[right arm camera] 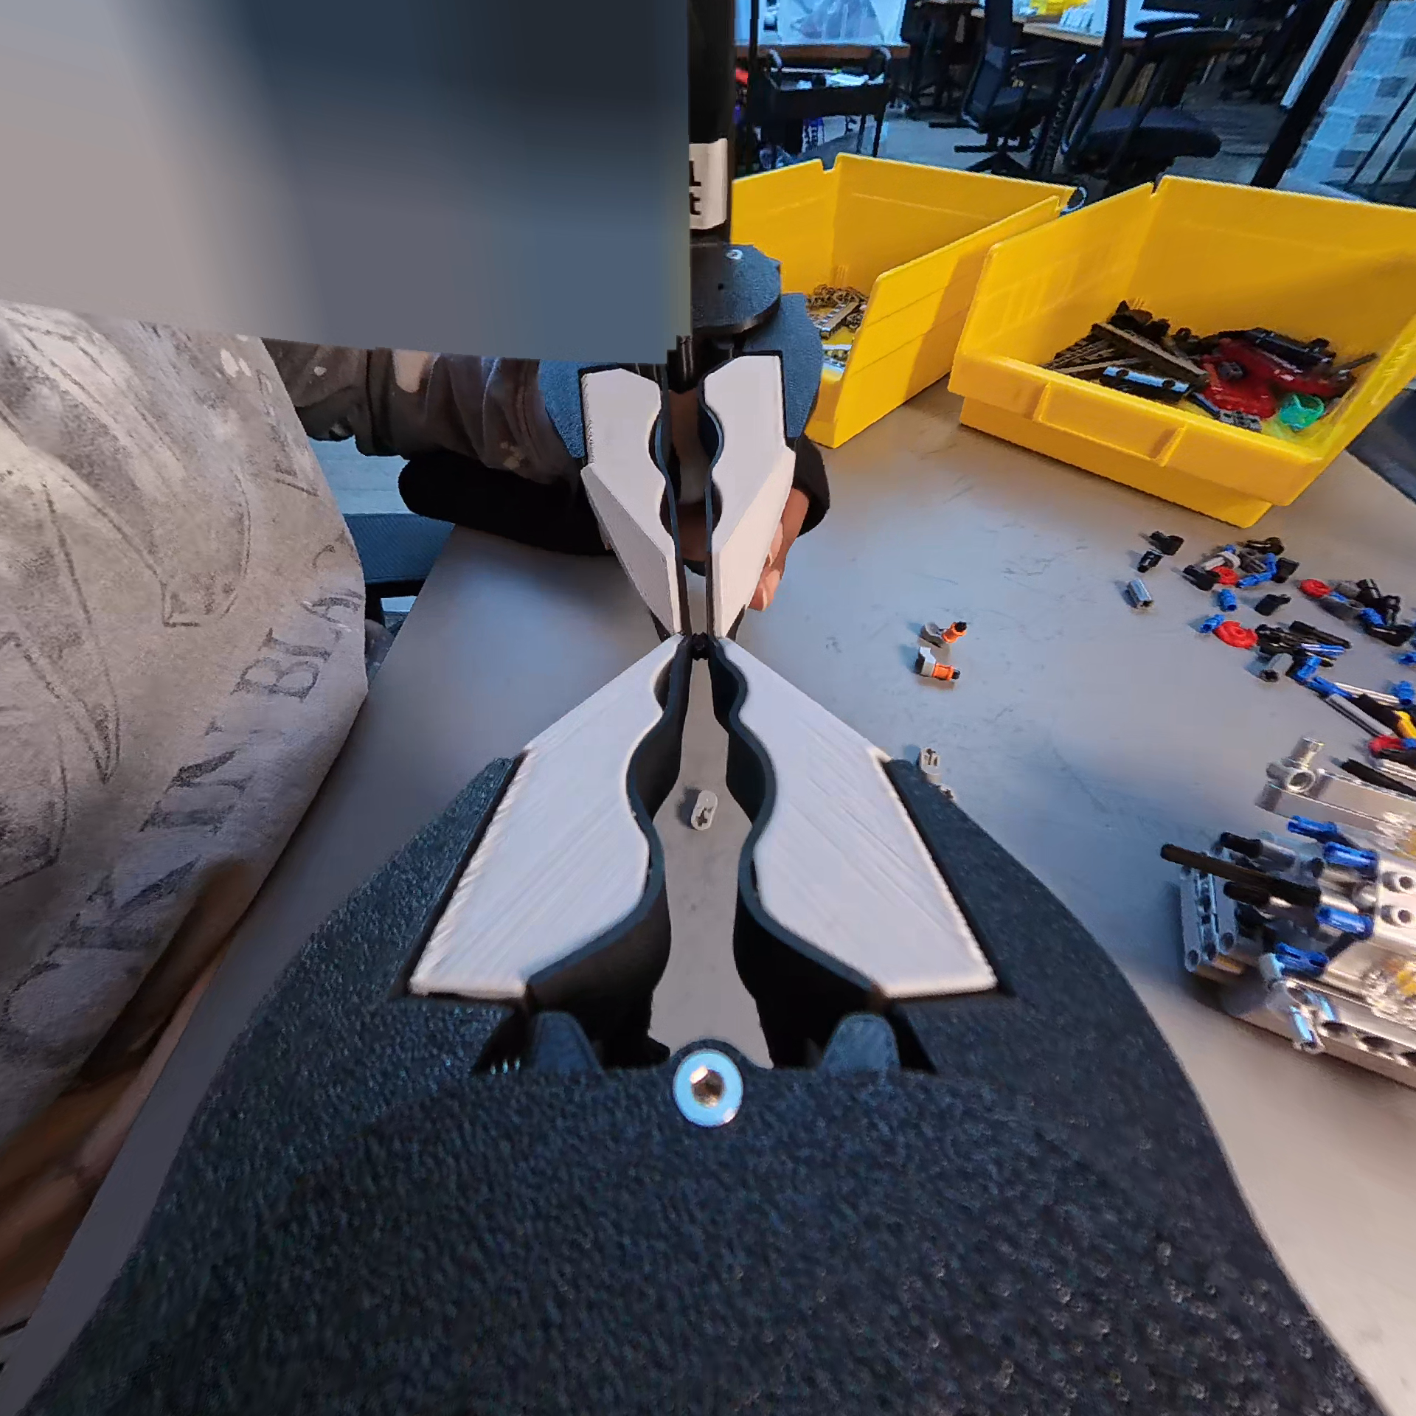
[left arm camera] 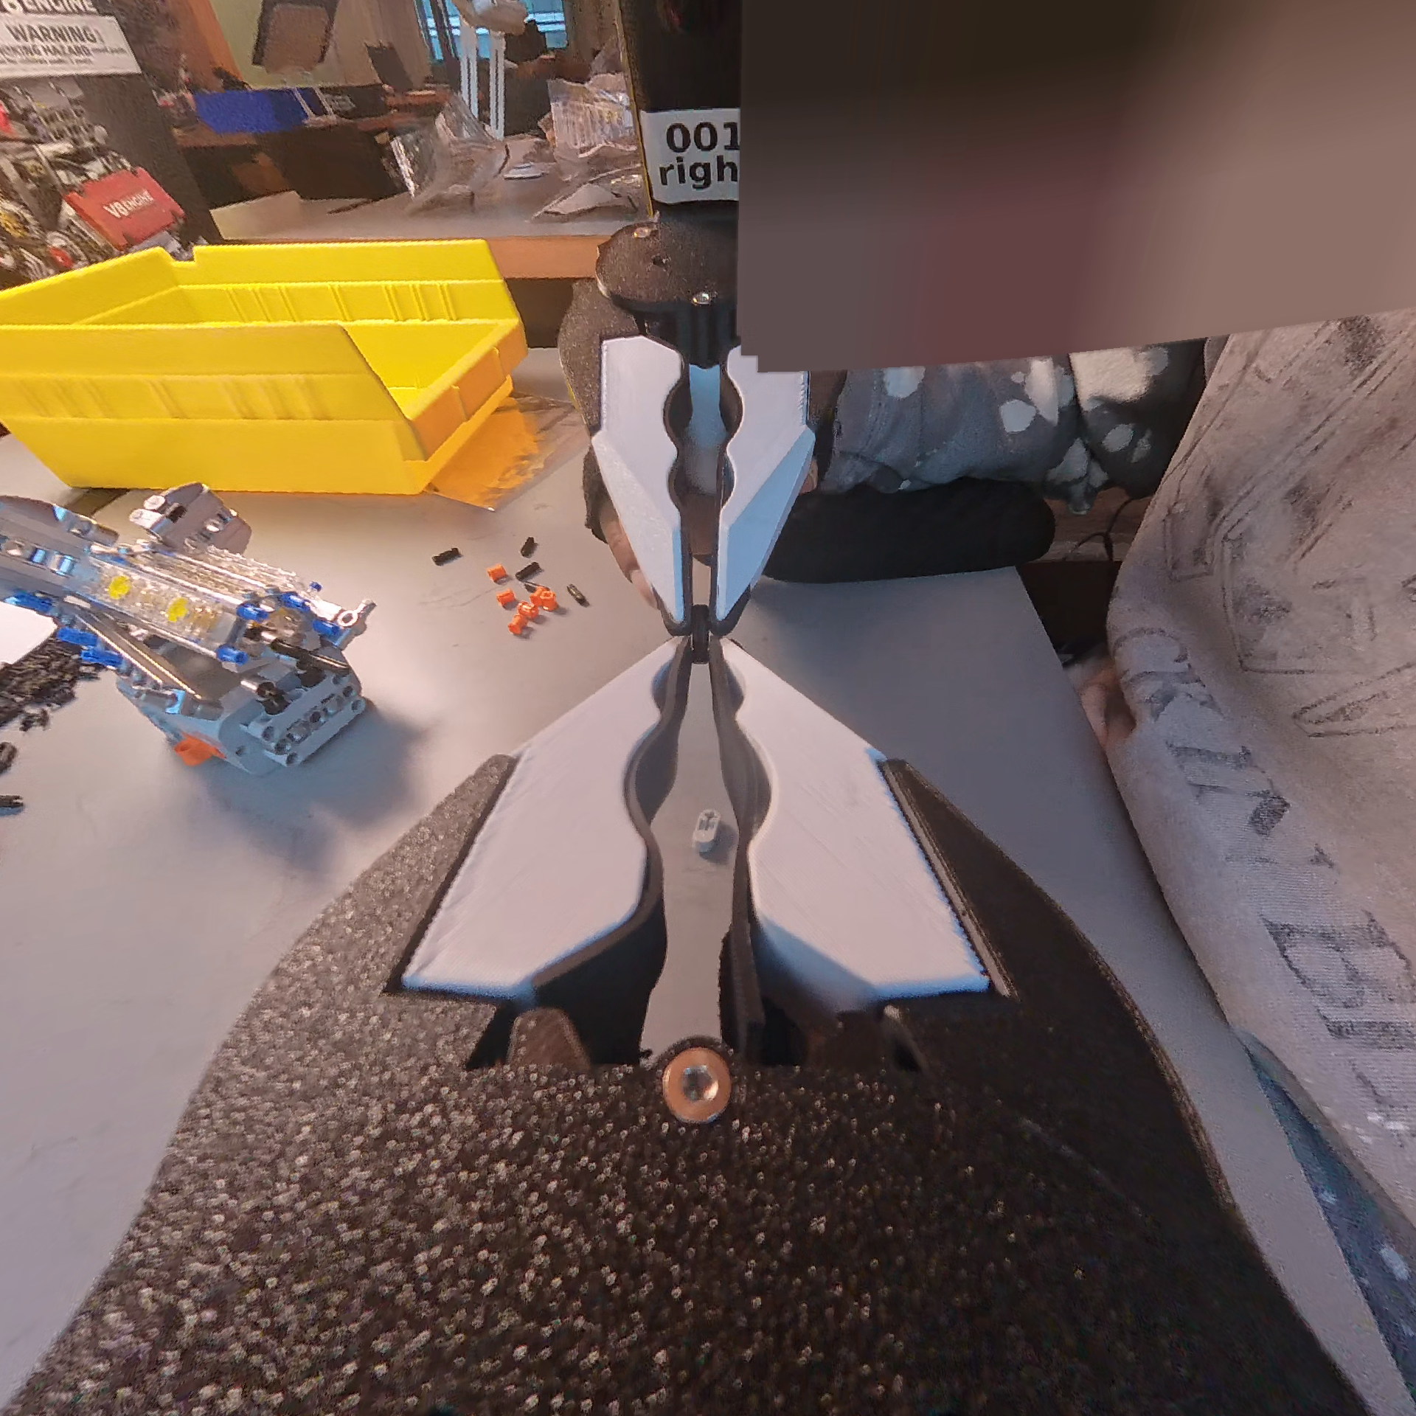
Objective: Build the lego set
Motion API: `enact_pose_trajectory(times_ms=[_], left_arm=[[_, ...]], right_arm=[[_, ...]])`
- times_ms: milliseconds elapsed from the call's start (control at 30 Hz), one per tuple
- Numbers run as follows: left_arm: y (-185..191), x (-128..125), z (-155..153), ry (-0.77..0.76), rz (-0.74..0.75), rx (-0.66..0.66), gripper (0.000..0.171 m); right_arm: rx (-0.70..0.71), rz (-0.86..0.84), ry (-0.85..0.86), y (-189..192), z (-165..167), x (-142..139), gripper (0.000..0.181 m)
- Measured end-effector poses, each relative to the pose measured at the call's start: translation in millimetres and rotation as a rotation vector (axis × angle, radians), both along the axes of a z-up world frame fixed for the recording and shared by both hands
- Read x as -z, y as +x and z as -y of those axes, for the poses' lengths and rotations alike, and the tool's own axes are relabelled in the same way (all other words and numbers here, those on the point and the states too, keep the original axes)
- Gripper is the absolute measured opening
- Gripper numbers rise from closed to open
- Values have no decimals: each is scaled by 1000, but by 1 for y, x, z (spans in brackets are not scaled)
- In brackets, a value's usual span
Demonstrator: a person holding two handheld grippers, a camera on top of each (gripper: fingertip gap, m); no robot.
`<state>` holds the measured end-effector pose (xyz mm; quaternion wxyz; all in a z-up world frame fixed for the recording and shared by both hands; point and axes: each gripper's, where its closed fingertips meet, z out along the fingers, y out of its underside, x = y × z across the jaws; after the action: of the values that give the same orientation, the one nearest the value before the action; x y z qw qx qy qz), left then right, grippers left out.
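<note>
Grey table [left arm camera: 881, 689], matte top, faint scuffs. Directly on it: stacked yellow bins [left arm camera: 253, 368] at the far left in the left wrist view; two further yellow bins [right arm camera: 1149, 337] side by side in the right wrist view, the nearer one holding black and red parts. Grey-and-blue brick assembly [left arm camera: 207, 636]; orange and black small pieces [left arm camera: 529, 590] just beside it; one small grey connector [right arm camera: 703, 810]; scattered blue, red and black pieces [right arm camera: 1295, 605].
</note>
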<state>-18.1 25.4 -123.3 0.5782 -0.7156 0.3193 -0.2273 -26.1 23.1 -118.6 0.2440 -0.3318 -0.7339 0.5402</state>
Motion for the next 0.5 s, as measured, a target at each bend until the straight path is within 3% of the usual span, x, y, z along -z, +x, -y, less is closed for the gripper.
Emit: enact_pose_trajectory(times_ms=[500], left_arm=[[-7, -8, -5, 258, -301, -146, 2]], right_arm=[[33, -20, -44, -5, -3, -6, 4]])
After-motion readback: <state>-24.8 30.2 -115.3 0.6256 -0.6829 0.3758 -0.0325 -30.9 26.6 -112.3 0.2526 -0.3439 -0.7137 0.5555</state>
